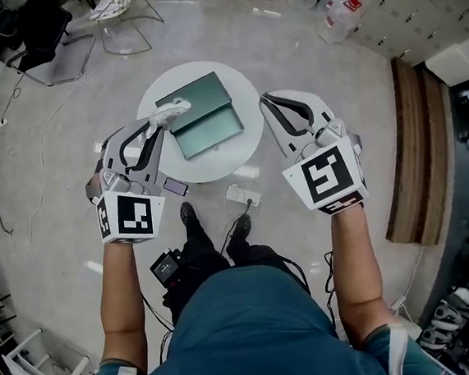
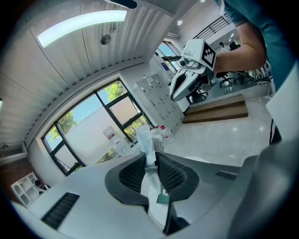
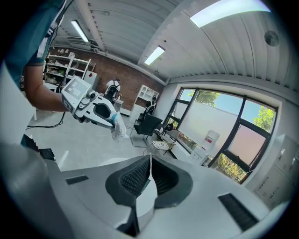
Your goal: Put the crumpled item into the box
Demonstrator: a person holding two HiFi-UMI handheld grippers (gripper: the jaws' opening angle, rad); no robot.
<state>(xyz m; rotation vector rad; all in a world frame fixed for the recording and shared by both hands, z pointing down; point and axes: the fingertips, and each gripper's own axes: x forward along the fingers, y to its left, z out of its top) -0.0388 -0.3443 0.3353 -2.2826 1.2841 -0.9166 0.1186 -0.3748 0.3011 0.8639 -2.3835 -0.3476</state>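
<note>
Both forearms are stretched forward, and each gripper points a little downward over the round white table. The left gripper is clenched on the crumpled paper, which sticks out past its jaws and hangs just above the left edge of the open green box. The right gripper has its jaws pressed together with nothing between them, beside the box's right side.

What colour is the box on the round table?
The box is dark green; head view.
</note>
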